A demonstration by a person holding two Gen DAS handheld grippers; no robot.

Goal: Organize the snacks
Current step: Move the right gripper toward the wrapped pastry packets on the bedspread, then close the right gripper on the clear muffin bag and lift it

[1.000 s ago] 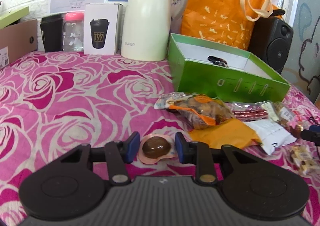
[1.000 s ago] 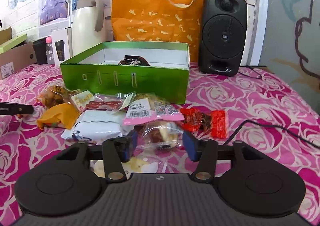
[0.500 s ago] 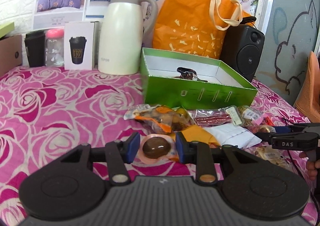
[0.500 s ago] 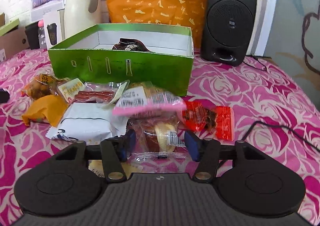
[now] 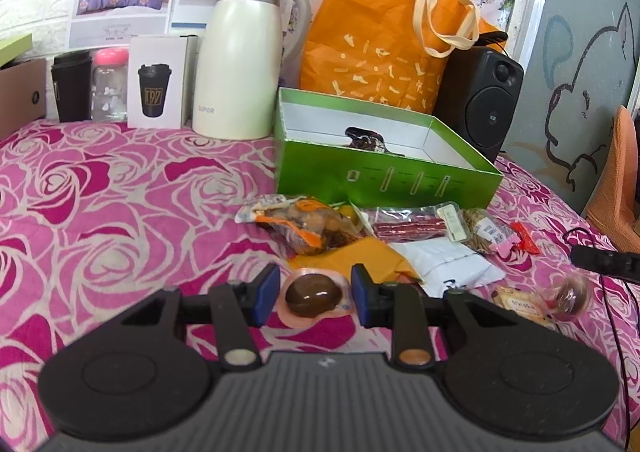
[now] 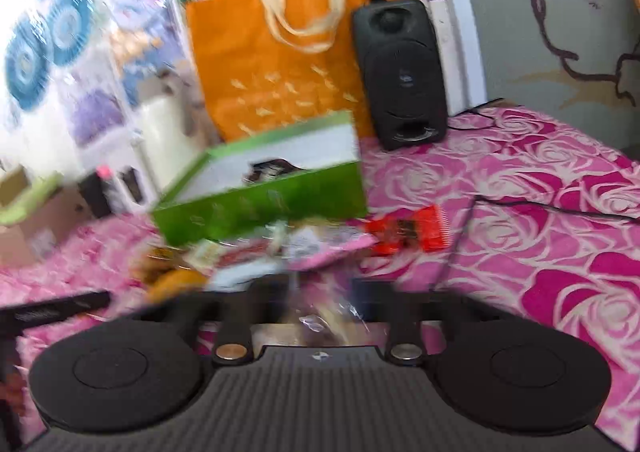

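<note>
Both snacks are now lifted off the desk [image 5: 120, 191] — the left gripper [image 5: 314, 294] nearly closed on an egg pack [image 5: 314, 296], the right gripper [image 6: 320, 308] clamped on a clear packet [image 6: 324, 318]. One snack [image 5: 366, 137] is seen in the green box [image 5: 384, 181]; most of the pile [image 5: 400, 236] is left outside.

The whole right wrist view is smeared by motion, so the crinkled clear plastic packet [image 6: 320, 312] at six o'clock between the right gripper [image 6: 320, 300] fingers cannot be identified, and the pads' contact with it cannot be read. In the left wrist view, a round dark snack in clear wrap [image 5: 570, 294] at three o'clock is blurred. The dark crumpled wrapper [image 5: 366, 137] inside the open green cardboard box [image 5: 384, 179] is half hidden behind its front wall.
</note>
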